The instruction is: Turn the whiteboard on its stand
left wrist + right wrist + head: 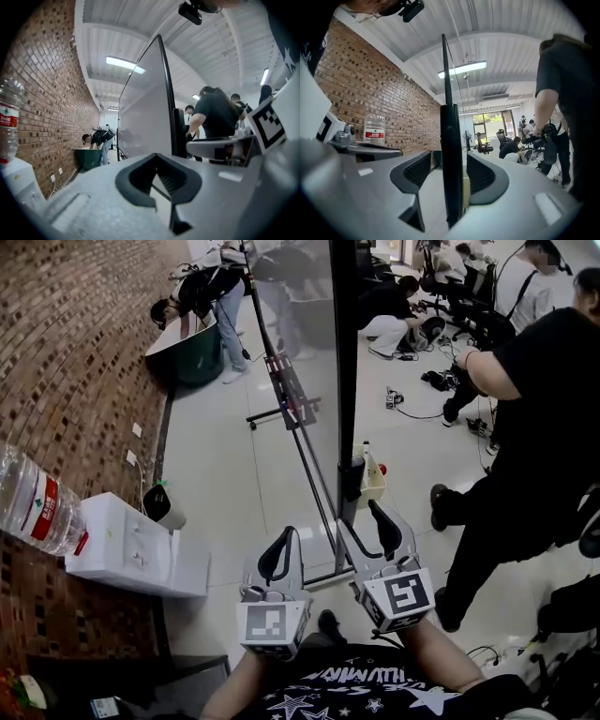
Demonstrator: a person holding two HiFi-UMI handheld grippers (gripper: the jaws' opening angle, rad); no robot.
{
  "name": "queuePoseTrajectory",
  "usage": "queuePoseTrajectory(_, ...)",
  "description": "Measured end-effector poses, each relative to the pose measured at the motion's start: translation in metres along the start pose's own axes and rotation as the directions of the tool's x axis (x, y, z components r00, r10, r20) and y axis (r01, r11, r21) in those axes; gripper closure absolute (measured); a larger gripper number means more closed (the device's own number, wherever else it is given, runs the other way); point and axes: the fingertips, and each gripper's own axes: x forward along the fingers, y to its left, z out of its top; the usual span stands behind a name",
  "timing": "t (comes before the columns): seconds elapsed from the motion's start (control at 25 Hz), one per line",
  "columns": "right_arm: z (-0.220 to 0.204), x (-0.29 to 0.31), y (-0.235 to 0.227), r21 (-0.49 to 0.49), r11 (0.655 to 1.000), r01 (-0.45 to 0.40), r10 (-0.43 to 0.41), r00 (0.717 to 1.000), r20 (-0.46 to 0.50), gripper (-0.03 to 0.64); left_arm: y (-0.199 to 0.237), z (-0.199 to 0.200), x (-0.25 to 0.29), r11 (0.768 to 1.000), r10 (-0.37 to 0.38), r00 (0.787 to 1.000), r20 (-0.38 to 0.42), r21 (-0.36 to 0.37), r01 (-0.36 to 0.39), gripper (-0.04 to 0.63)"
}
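The whiteboard stands nearly edge-on to me on its wheeled stand, its black frame edge rising straight ahead. My right gripper is open, and the frame edge stands between its jaws with a gap at each pad. My left gripper hovers just left of the stand, shut with nothing in it. In the left gripper view the board face fills the middle, beyond the closed fingertips of the left gripper. The right gripper straddles the edge low down.
A brick wall runs along the left, with a large water bottle and a white box beside it. A person in black stands close on the right. A yellow basket hangs by the stand. People and cables occupy the far floor.
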Motion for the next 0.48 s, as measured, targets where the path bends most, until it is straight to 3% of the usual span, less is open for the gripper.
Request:
queuePoseTrajectory(0.2,-0.003,0.035,0.0,-0.038,0.999,0.021,-0.021,0.999,-0.026,0.325,0.013,0.0,0.02,1.0,-0.018,1.0,0.005,-0.01,0.018,0.589)
queuePoseTrajectory(0.48,0.007,0.063,-0.003,-0.086,0.992,0.095,-0.095,0.995,-0.002,0.358,0.027,-0.002,0.038,0.999,-0.037,0.999,0.001,-0.022,0.037,0.589)
